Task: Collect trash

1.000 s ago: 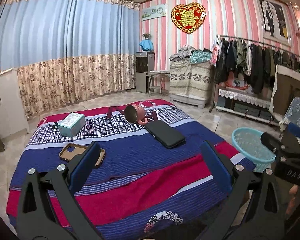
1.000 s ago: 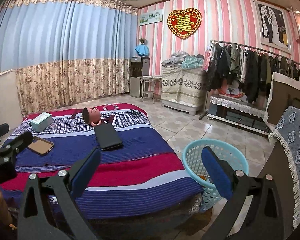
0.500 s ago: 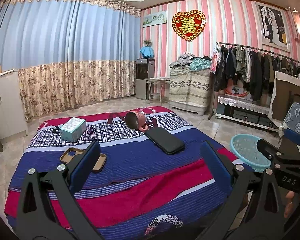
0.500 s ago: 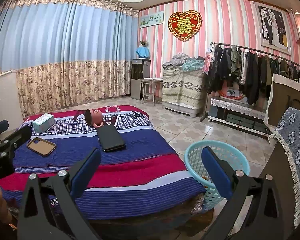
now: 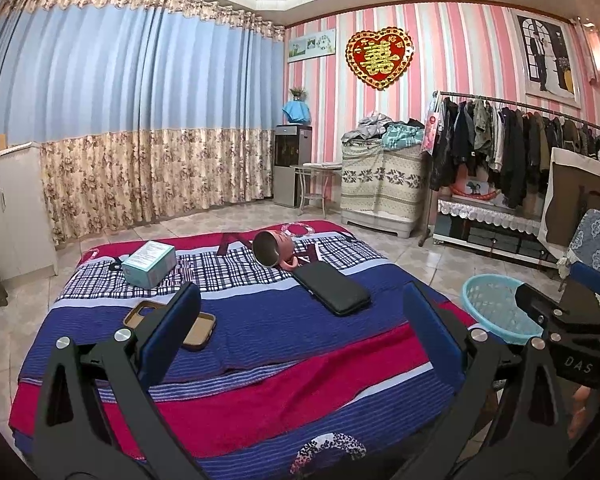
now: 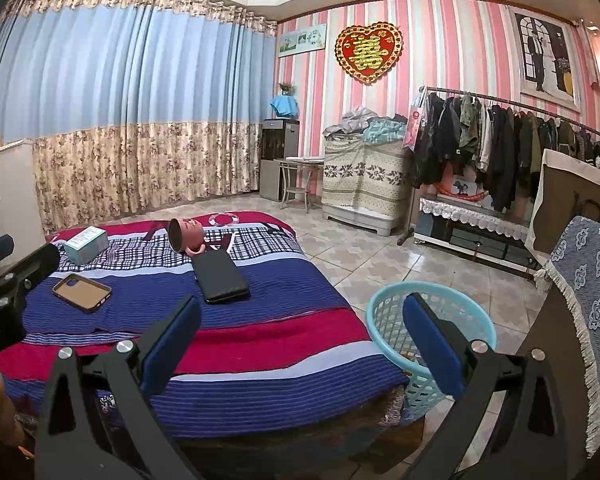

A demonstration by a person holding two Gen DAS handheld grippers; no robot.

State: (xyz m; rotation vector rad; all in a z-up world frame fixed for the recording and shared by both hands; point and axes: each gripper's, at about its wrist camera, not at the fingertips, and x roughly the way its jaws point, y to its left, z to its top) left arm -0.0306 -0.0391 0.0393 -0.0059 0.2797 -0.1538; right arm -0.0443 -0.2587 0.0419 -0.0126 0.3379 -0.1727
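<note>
A low bed with a striped blue and red blanket (image 5: 260, 344) holds a teal and white box (image 5: 149, 263), a brown phone case (image 5: 198, 330), a tipped pink mug (image 5: 274, 247) and a black flat case (image 5: 330, 293). A light blue mesh basket (image 6: 392, 320) stands on the floor at the bed's right side. My left gripper (image 5: 300, 328) is open and empty above the near part of the bed. My right gripper (image 6: 302, 338) is open and empty over the bed's right corner, next to the basket. Each gripper shows at the edge of the other's view.
A white cabinet (image 5: 12, 216) stands at the left. A clothes rack (image 5: 520, 140), a covered chest (image 5: 380, 184) and a small metal table (image 5: 314, 184) line the far wall. A chair with a blue patterned cover (image 6: 588, 300) is at the right. The floor is tiled.
Both cameras have tilted up and drawn back slightly, so the bed sits lower in view. Both grippers stay open and empty. Nothing on the bed has moved.
</note>
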